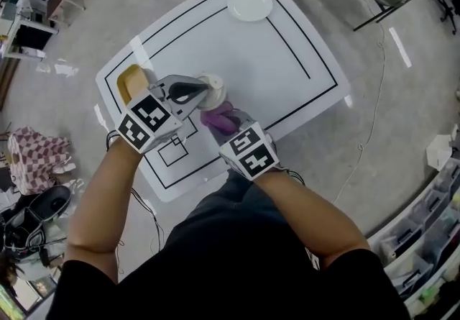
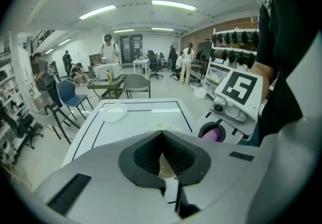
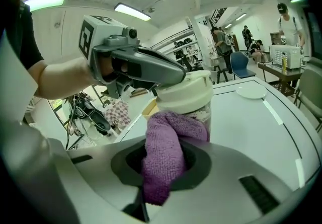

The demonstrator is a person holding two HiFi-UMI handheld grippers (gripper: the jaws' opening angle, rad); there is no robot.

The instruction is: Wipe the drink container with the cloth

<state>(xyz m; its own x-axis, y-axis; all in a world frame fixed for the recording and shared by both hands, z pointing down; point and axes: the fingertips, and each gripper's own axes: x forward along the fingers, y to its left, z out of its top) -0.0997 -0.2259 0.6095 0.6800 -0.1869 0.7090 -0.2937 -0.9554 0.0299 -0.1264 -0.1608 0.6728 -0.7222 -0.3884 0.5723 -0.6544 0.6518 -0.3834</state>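
The drink container [image 1: 213, 85], a clear cup with a cream lid [image 3: 184, 92], stands upright on the white table [image 1: 302, 45]. My left gripper [image 1: 203, 90] is shut, and its tips rest on the lid's top edge [image 3: 177, 78]. In the left gripper view the jaws [image 2: 162, 135] meet with the cream lid [image 2: 164, 168] showing just beyond them. My right gripper [image 1: 227, 124] is shut on a purple cloth [image 3: 173, 127]. The cloth [image 1: 218, 119] lies against the near side of the cup below the lid. Most of the cup's body is hidden by the cloth.
A white plate [image 1: 250, 6] sits at the table's far edge. A yellow dish [image 1: 131, 81] lies left of the container, under my left gripper. A checked cloth [image 1: 36, 153] and bags lie on the floor at left. Chairs [image 2: 137, 85] stand beyond the table.
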